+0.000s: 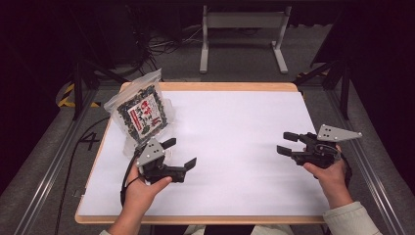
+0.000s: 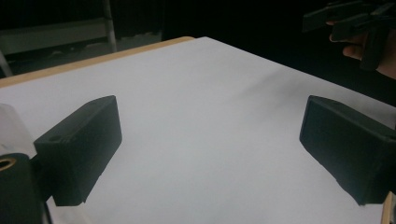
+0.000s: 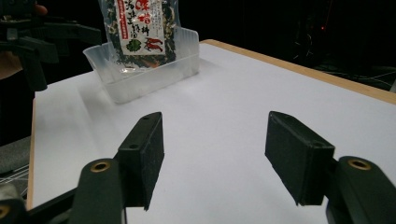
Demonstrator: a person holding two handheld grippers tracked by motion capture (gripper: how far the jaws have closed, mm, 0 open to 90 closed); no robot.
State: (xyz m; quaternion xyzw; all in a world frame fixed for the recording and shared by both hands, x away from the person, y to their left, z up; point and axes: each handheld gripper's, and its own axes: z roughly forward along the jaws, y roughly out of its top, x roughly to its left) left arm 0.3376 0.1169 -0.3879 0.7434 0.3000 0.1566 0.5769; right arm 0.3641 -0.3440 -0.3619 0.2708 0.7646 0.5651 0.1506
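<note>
At the worktop's (image 1: 235, 147) far-left corner, a snack bag (image 1: 143, 113) stood upright in a clear plastic tub (image 3: 148, 74), leaning back. Left gripper (image 1: 180, 152) sat just beside the tub, jaws spread wide, nothing between them. Right gripper (image 1: 288, 143) was well apart on the right, jaws likewise wide and empty. Risk, as judged: the bag looked top-heavy and loosely propped; a jaw brushing the tub's light wall or the bag's edge could tip it or slide the tub off the near corner.
</note>
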